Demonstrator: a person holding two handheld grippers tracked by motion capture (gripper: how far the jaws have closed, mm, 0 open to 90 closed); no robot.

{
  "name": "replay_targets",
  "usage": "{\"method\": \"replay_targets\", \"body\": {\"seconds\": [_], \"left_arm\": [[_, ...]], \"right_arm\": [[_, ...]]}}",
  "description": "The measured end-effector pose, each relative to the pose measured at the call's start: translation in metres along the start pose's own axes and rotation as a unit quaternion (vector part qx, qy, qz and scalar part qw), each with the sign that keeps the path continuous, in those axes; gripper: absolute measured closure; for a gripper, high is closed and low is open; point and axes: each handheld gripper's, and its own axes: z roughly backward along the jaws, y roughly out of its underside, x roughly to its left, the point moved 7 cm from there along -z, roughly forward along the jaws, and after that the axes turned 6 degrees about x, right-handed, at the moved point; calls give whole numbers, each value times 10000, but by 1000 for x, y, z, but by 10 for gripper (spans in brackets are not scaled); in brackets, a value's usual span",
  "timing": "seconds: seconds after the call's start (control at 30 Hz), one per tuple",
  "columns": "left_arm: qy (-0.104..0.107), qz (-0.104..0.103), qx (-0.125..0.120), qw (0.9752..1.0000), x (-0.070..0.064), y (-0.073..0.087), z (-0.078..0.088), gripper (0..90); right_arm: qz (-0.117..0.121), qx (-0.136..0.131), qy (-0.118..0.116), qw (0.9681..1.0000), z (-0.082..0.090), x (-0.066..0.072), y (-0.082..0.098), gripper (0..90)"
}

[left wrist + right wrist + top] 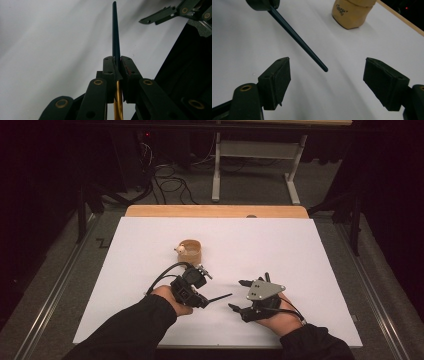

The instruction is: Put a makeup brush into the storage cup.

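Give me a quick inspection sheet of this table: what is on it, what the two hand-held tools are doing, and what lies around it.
Surface: white sheet over a wooden table, flat and clean.
Job's things: slim dark stick with a gold section at its rear, pointing at the right tool.
Clutter: tan cup behind the hands, something pale at its rim.
Grippers: left tool shut on the stick; right tool open, jaws either side of the stick's tip without touching it.
Cables: black cable looping from the left tool; loose cables on the floor beyond.
Surroundings: grey floor, white table frame, dark room.
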Motion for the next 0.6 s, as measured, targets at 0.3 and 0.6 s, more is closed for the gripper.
{"method": "replay_targets", "body": {"seconds": [0.3,0.6], "left_arm": [[59,3,58,10000,-3,-1,-2,830],[93,-23,117,9999,-8,-6,-4,830]], "right_arm": [[442,176,-99,9988,-8,8,2,309],[674,240,-99,9974,-12,12,3,416]]}}
